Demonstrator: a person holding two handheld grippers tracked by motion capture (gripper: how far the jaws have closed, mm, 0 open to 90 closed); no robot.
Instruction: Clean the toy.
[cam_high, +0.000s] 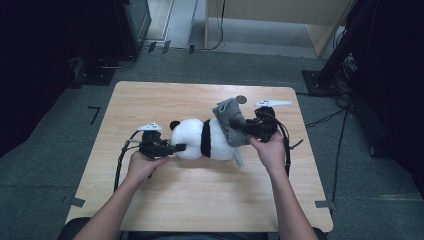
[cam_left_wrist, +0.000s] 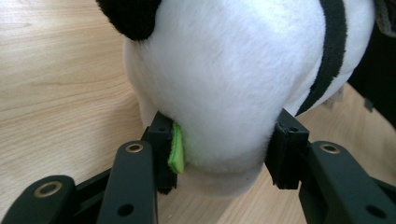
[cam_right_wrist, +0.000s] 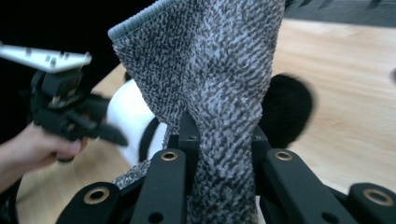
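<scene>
On the table (cam_high: 165, 200): a plush panda (cam_high: 200, 139) lies on its side across the middle of the pale wood, head toward my left, body toward my right.
Panda: white, with a black ear at the head end and a black band around its middle.
Left fingers (cam_left_wrist: 224, 149): partly open, one on each side of the panda's white head, both pressing into the plush so the fur bulges between them.
Left grip detail: a small bright green tag (cam_left_wrist: 176, 148) sits squeezed between one finger and the fur.
Left fingers from above (cam_high: 181, 147): they lie level, just over the wood, pointing toward the panda's head, my left hand (cam_high: 142, 165) wrapped around the tool behind them.
Right fingers (cam_right_wrist: 223, 140): closed tight on a grey knitted cloth (cam_right_wrist: 215, 74), the fabric bunched narrow where they pinch it and spreading wide above them.
Cloth: speckled grey with a plain ribbed hem along its upper edge; from above (cam_high: 229, 120) it stands up over the panda's body end and drapes against it.
Right fingers from above (cam_high: 239, 131): they point toward the panda from my right, my right hand (cam_high: 270, 147) holding the tool off the table.
Beyond the cloth: in the right gripper view the panda's white body (cam_right_wrist: 126, 116) and a black patch of plush show behind the fabric, with my left tool (cam_right_wrist: 70, 112) and hand farther off.
Whether the cloth is wrapped around the panda or only resting on it: I cannot tell.
</scene>
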